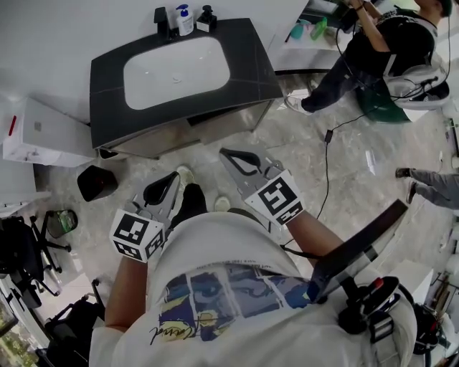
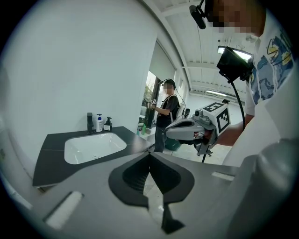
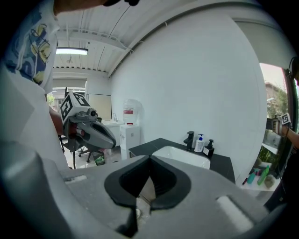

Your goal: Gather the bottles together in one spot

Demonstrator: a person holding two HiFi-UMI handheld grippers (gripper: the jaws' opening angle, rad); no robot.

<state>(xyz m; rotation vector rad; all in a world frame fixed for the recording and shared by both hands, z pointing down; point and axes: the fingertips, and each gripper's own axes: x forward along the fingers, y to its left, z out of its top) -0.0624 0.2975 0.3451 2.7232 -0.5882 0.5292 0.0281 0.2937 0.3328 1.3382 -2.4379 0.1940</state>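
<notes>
1. The dark tabletop [image 1: 107,100] fills the upper left of the head view. It is set against a white wall [image 1: 50,36], above a marbled floor [image 1: 344,165].
2. A white oval sink [image 1: 176,72] is sunk into the middle of the tabletop.
3. A second person [image 1: 387,50] in dark clothes stands at the upper right, well apart from the sink.
4. A white cabinet [image 1: 43,132] stands just left of the tabletop, and a black bin [image 1: 97,183] sits on the floor near it.
5. The right gripper [image 1: 226,156] is held over the floor in front of the tabletop and points toward it. Its jaws are closed tip to tip with nothing between them.
6. The left gripper [image 1: 172,179] hangs beside it, a little further from the tabletop. Its jaws also meet at the tips and grip nothing.
7. A black faucet [image 1: 162,21] rises at the tabletop's back edge, behind the sink.
8. The white pump bottle [image 1: 185,21], which has a blue label, stands upright just right of the faucet.
9. The black pump bottle [image 1: 206,19] stands upright just right of the white one. Whether the two touch cannot be told.
</notes>
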